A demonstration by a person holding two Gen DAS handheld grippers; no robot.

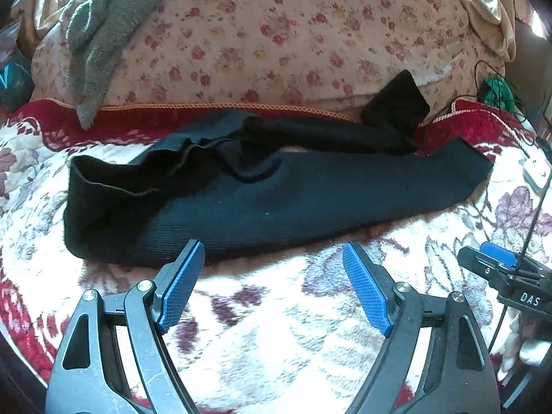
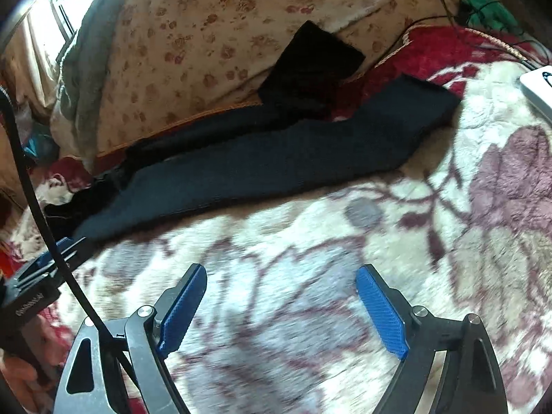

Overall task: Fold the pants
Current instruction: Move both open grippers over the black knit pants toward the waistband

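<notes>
Black knit pants (image 1: 262, 200) lie stretched L-to-R across a plush floral blanket (image 1: 276, 327) on the bed. Waistband end at left, bunched w/ the elastic rim turned up. Near leg runs flat to the right, cuff at far right. Far leg lies behind it, partly rumpled; its cuff end bends up & rests against the flowered quilt (image 1: 276, 27) at the far side. Small gap btwn the two legs near the right end, red blanket border showing thru.

Left gripper (image 1: 272, 279): fingers spread wide, blue pads bare, nothing btwn them. It hovers just near of the pants' near edge; left finger tip (image 1: 188, 262) sits v. close to the fabric in this view, can't tell if touching.

Right gripper (image 2: 281, 296): fingers also released wide, empty, over bare blanket, apart from the pants. In right wrist view the pants (image 2: 276, 158) run diagonally, waist at lower left, cuffs upper right. Some motion blur on the blanket there.

Each gripper shows at the other cam's edge: right one at right edge of left wrist view, left one (image 2: 48, 258) at left edge of right wrist view, beside the waist end.

Other stuff: grey fleece cloth (image 1: 100, 34) draped over the quilt at far left; green item (image 1: 496, 91) w/ black cables at far right; white device (image 1: 536, 170) on the blanket at right.
</notes>
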